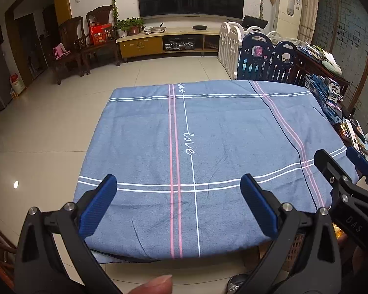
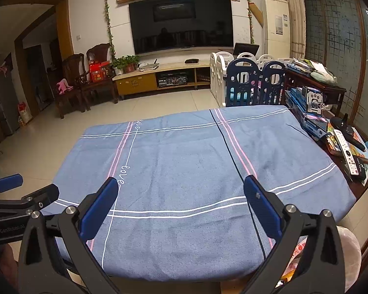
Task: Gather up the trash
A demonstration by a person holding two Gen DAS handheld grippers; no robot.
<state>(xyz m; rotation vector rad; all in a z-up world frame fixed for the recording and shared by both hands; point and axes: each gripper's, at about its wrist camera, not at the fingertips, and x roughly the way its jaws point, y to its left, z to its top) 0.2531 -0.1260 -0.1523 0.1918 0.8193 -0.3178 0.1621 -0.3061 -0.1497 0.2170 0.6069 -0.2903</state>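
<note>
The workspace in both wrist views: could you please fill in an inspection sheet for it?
Surface: table under a blue striped cloth, lying flat with light creases.
Job's things: no trash seen on the cloth; a bag sits low at the near right corner.
Clutter: remote controls and boxes on the side table at right.
Grippers: left claw open, holding nothing; right claw open, holding nothing; both hover over the near edge.
Cables: nothing seen.
Surroundings: television, wooden chairs, playpen fence, tiled floor.
</note>
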